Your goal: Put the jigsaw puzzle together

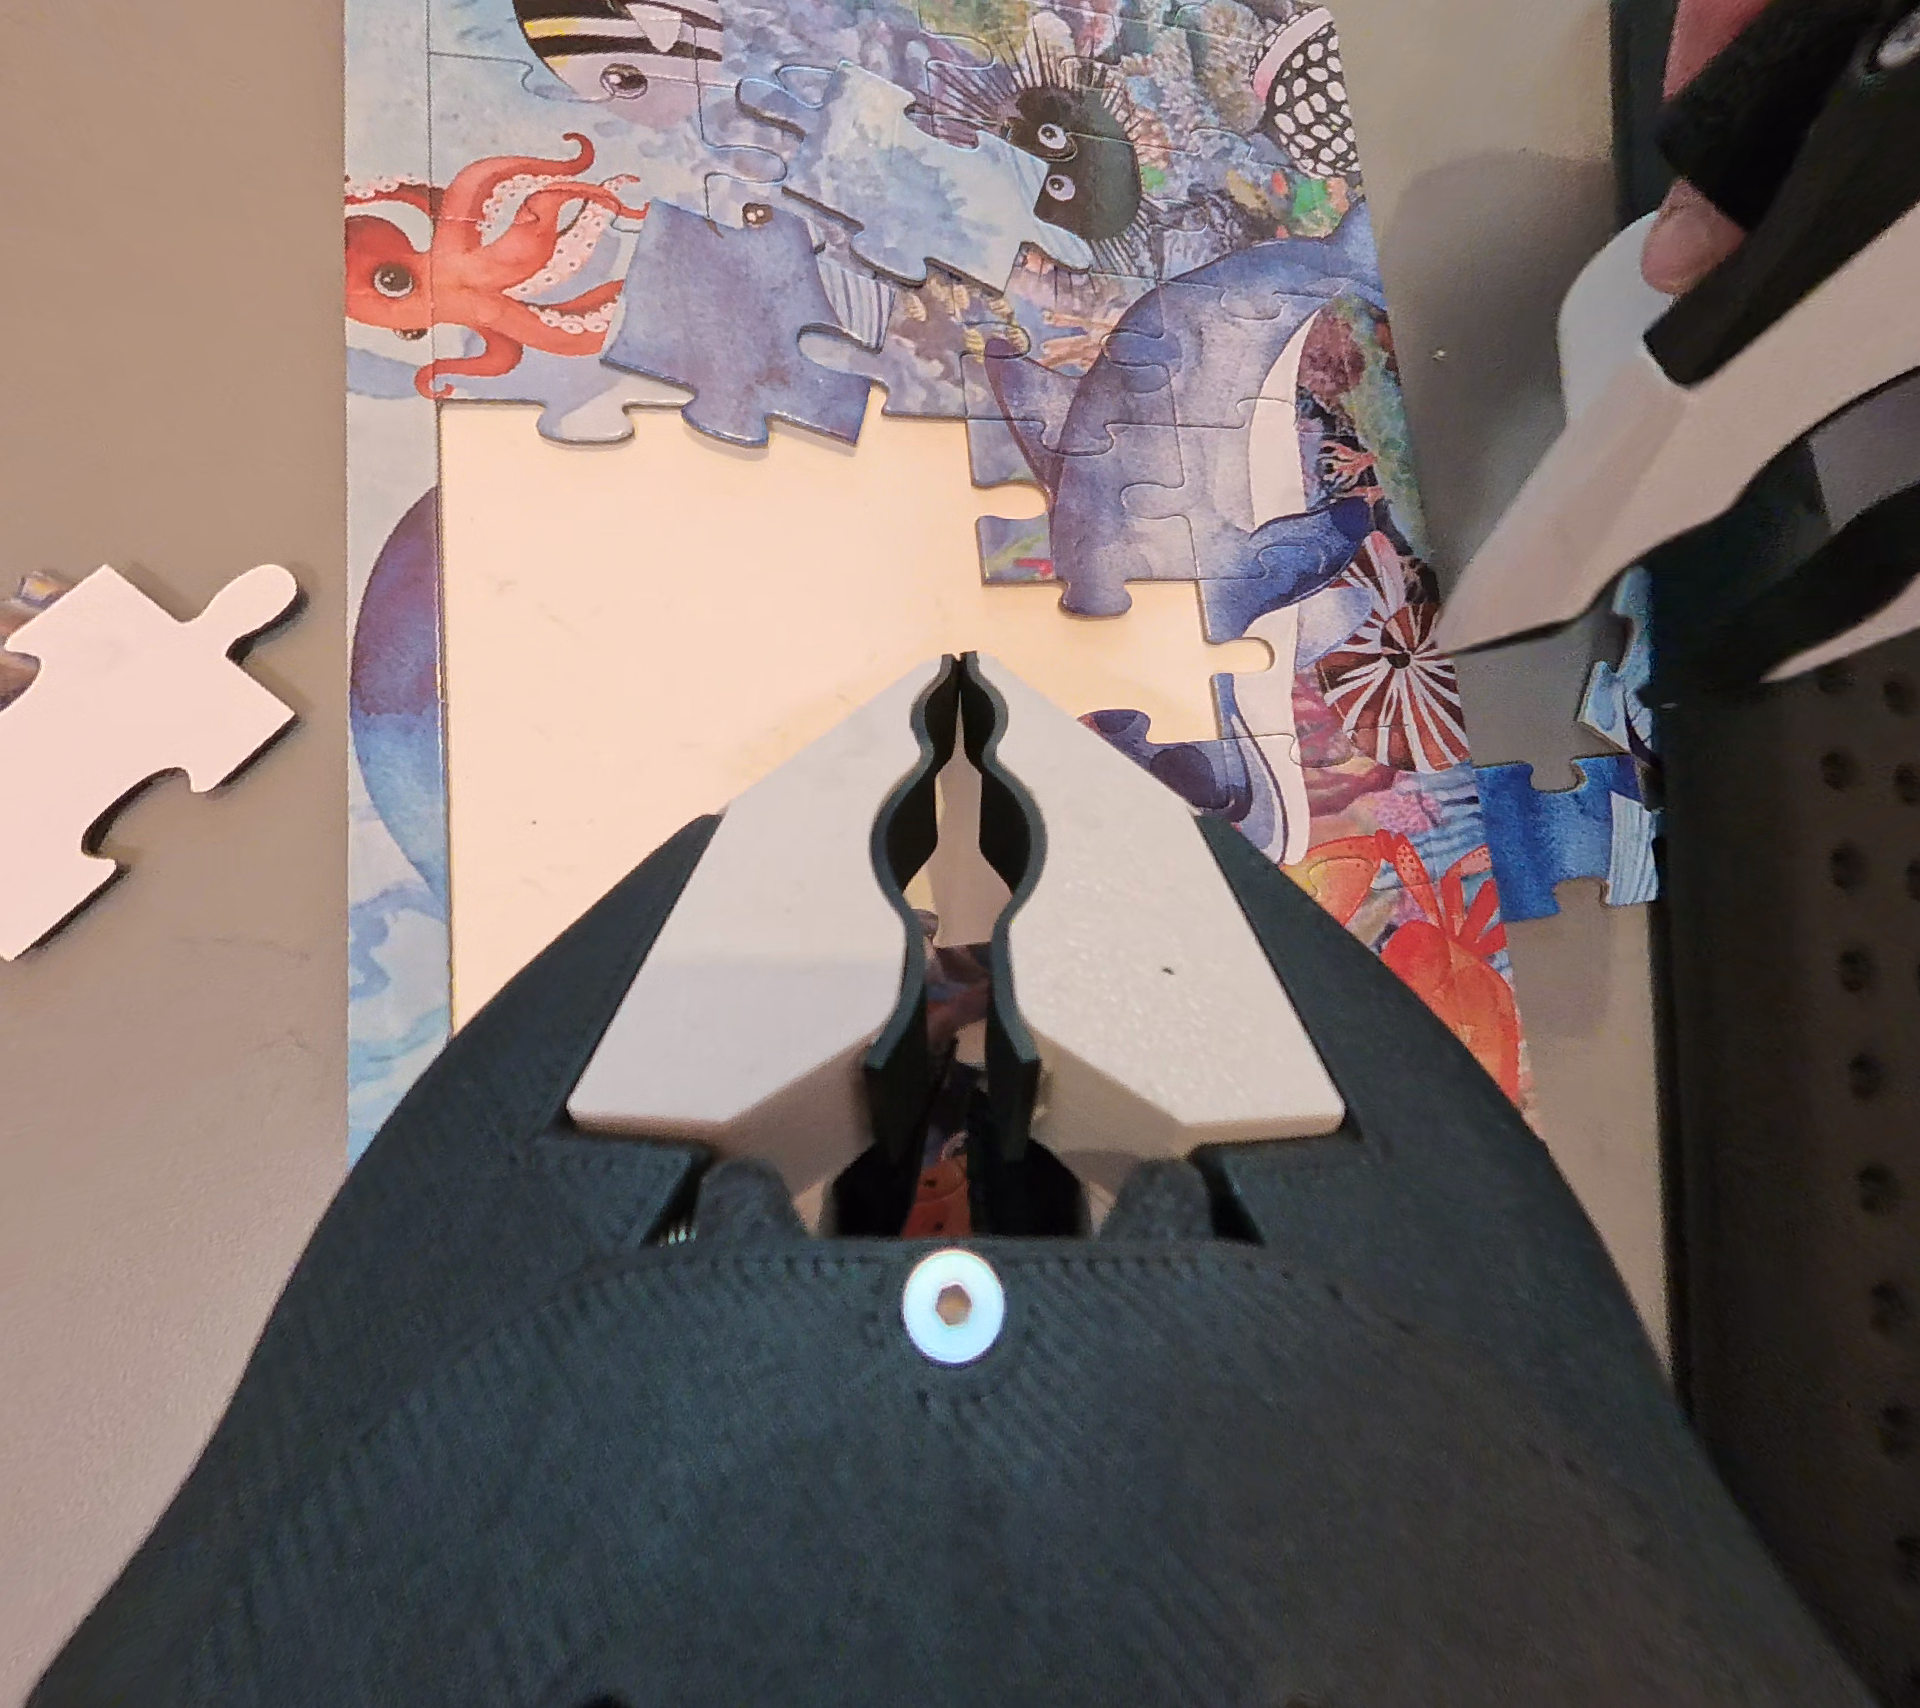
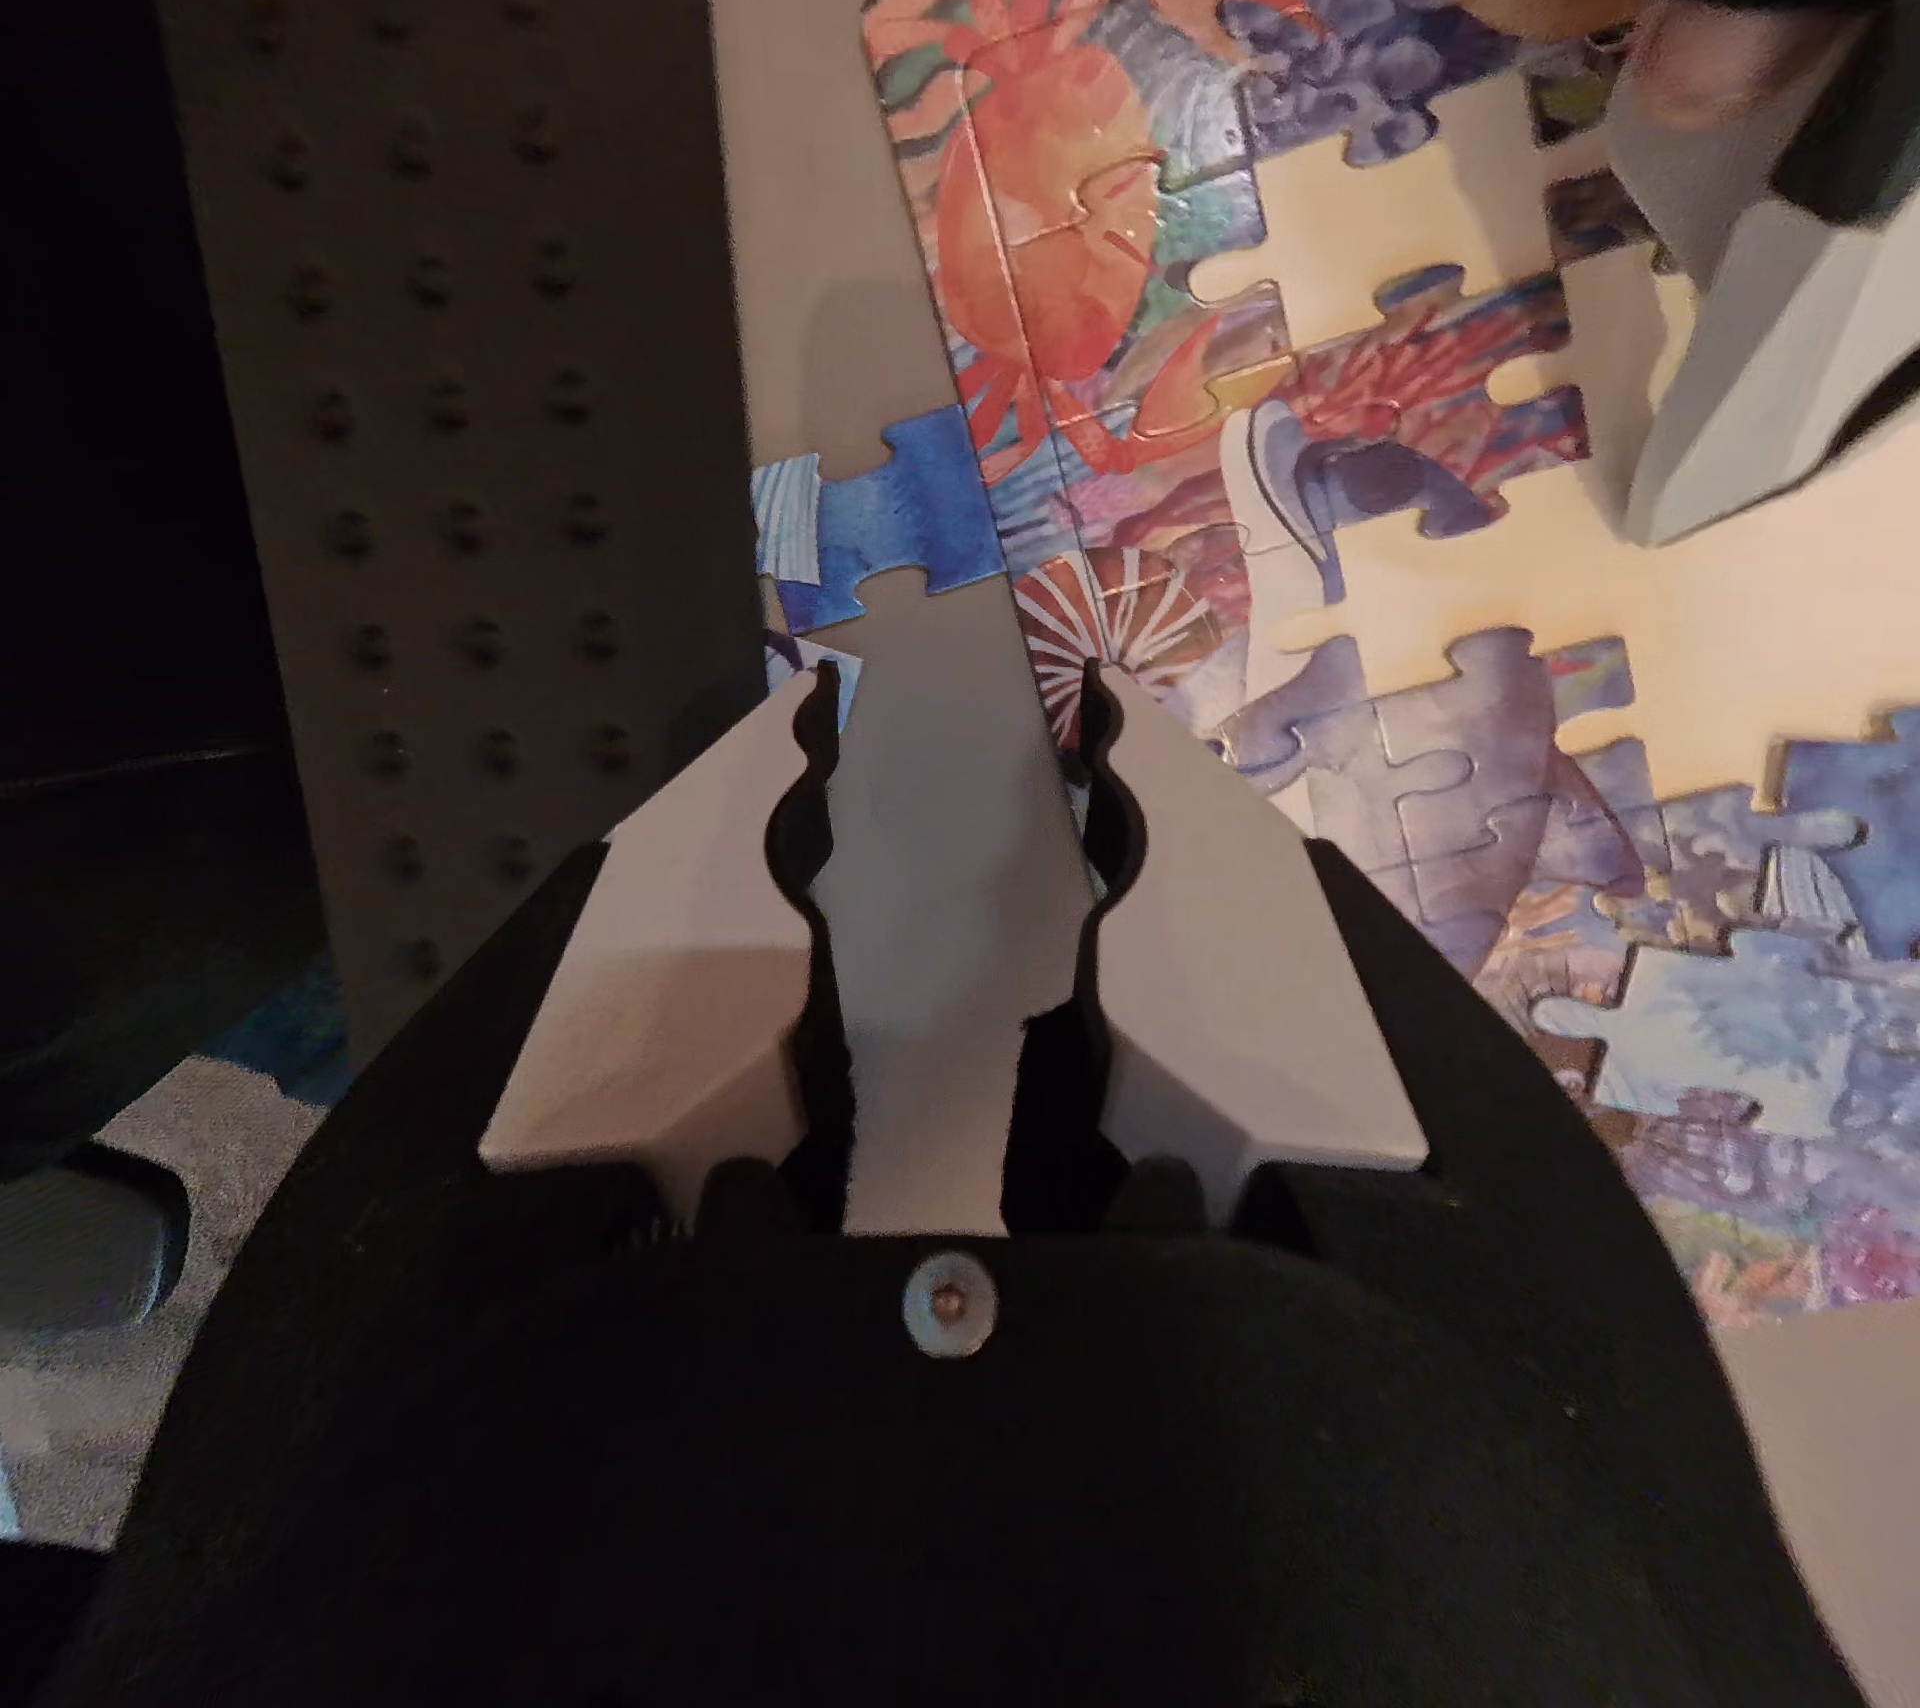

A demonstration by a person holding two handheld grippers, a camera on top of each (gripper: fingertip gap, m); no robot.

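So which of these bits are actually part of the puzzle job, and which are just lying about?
Part of the job:
puzzle board
white face-down piece
blue loose piece
two loose pieces on top of the picture
left gripper
right gripper

Lying about:
dark perforated panel

Both wrist views close, downward; share puzzle (image 1: 1382, 702) (image 2: 1132, 619).

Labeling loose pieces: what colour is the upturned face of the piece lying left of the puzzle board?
Plain white; the face-down jigsaw piece shows best in the left wrist view.
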